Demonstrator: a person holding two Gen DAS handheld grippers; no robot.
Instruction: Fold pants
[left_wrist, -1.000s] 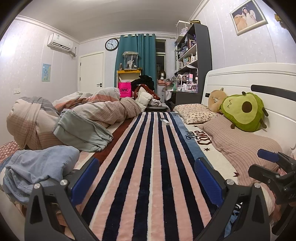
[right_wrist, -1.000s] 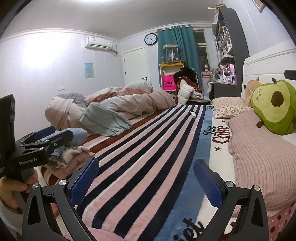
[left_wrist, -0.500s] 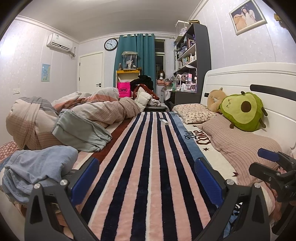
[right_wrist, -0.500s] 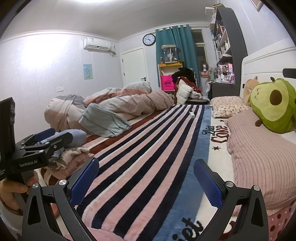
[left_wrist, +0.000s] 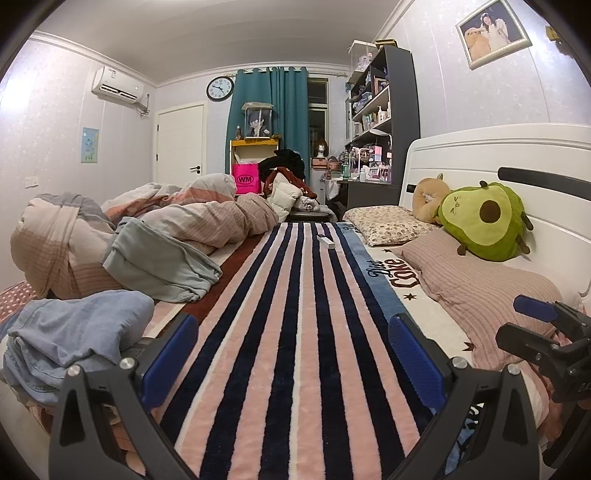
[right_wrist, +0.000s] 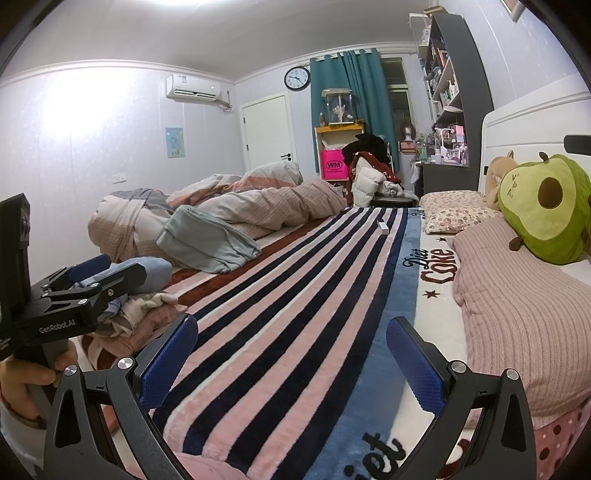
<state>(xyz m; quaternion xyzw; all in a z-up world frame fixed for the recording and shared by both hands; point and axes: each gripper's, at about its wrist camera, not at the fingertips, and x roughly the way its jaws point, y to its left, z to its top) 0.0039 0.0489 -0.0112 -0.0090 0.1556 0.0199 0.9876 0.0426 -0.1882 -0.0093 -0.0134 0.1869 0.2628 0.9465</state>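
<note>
1. Right now both claws hang low over the near end of the bed, and each stands wide with nothing between its blue pads: the left claw (left_wrist: 291, 354) and the right claw (right_wrist: 291, 356) both frame only the pink, navy and white striped plush blanket (left_wrist: 306, 332).

2. Most likely the task's thing is the pale blue denim garment (left_wrist: 74, 332), bunched in a soft heap at the near left edge of the bed, on top of a small pile of other crumpled clothes (right_wrist: 140, 314).

3. From the left claw the heap lies to the left, just beside its left finger; from the right claw it lies further left, beyond the left claw's body. So the left hand is plainly the nearer one.

4. No long axis can be read: the denim is rumpled into a rounded mound, with no waistband or leg ends that I can pick out, so whether it is pants at all is a judgement.

5. A grey-green garment (left_wrist: 159, 262) lies further along the left side against the rumpled striped duvet (left_wrist: 207, 218), and could equally be the pants; the pictures do not settle it.

6. Nothing lies spread or folded on the bare striped middle of the bed, so the heap fits either clothes waiting or clothes set aside.
</note>
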